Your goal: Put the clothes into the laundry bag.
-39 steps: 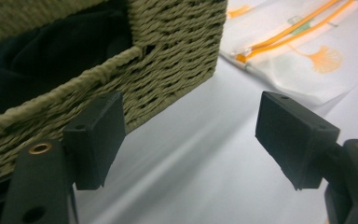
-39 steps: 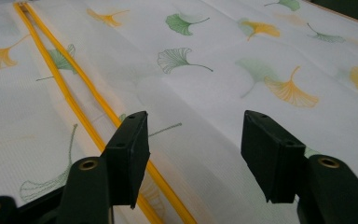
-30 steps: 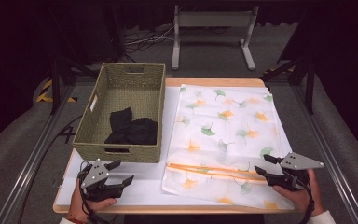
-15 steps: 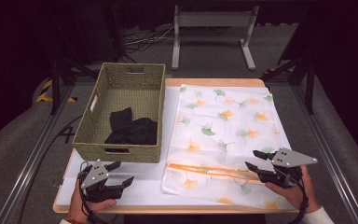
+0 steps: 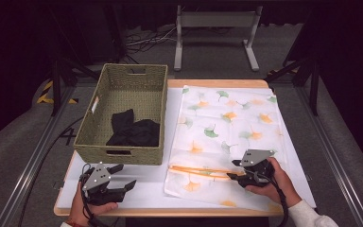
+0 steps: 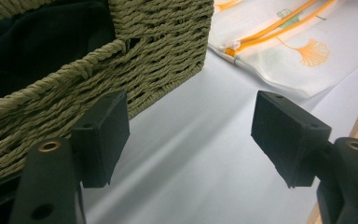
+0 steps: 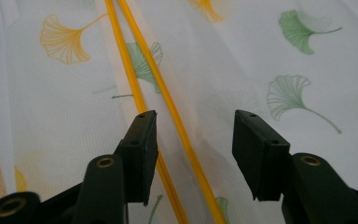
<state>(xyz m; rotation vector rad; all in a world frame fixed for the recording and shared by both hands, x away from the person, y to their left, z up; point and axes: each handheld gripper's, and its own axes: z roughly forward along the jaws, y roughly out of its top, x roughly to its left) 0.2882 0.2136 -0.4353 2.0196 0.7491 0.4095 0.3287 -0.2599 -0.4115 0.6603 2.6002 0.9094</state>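
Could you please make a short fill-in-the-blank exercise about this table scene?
1. The black cloth lies inside the woven ____.
2. The zipper on the mesh laundry bag is ____ in colour.
3. The right gripper hovers over the bag's ____.
4. The left gripper has its jaws ____, with nothing between them.

Missing words: basket; orange; zipper; open

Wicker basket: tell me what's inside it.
The wicker basket holds a crumpled black garment, lying toward the near end; the far end shows bare woven floor. Whatever lies beneath the garment is covered, so I cannot tell if anything is under it.
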